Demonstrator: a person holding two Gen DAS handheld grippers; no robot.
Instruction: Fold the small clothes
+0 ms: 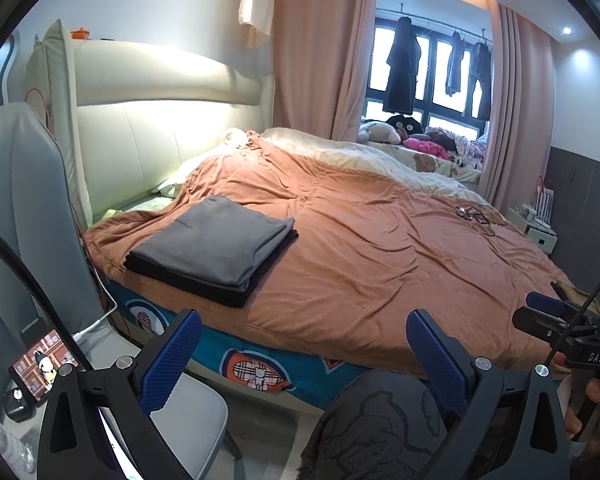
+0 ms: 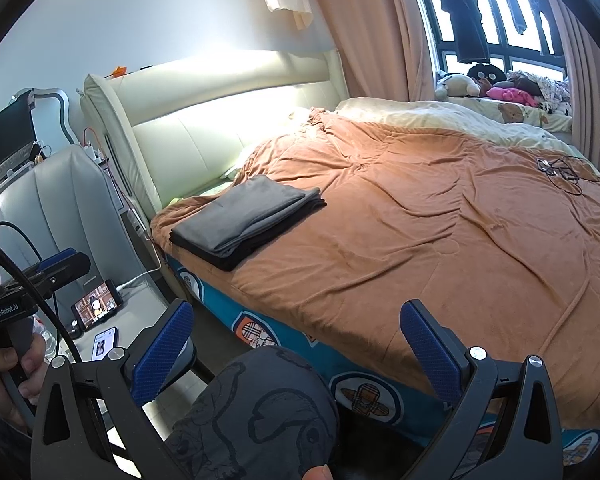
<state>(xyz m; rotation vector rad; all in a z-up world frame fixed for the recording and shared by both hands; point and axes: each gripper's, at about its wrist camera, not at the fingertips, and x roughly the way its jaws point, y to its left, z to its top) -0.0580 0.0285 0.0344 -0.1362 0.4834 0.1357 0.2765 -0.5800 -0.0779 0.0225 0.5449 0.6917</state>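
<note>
A: Big bed under a rumpled orange blanket [image 1: 360, 248], cream padded headboard [image 1: 148, 120] behind, pink curtains [image 1: 312, 48] framing the window.

B: And the clothes?

A: Neat stack of folded grey and black garments [image 1: 216, 248] sits near the blanket's headboard-side corner.

B: Grippers?

A: Left gripper [image 1: 304, 360] and right gripper [image 2: 296, 356] hover off the bed's edge, blue-padded jaws spread wide, holding nothing, above a dark printed fabric [image 2: 260, 416].

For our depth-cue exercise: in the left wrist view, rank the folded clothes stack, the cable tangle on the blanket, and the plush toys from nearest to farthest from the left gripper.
1. Folded clothes stack, near bed edge, left.
2. Cable tangle, mid-bed, right.
3. Plush toys, window ledge, beyond the bed.
</note>
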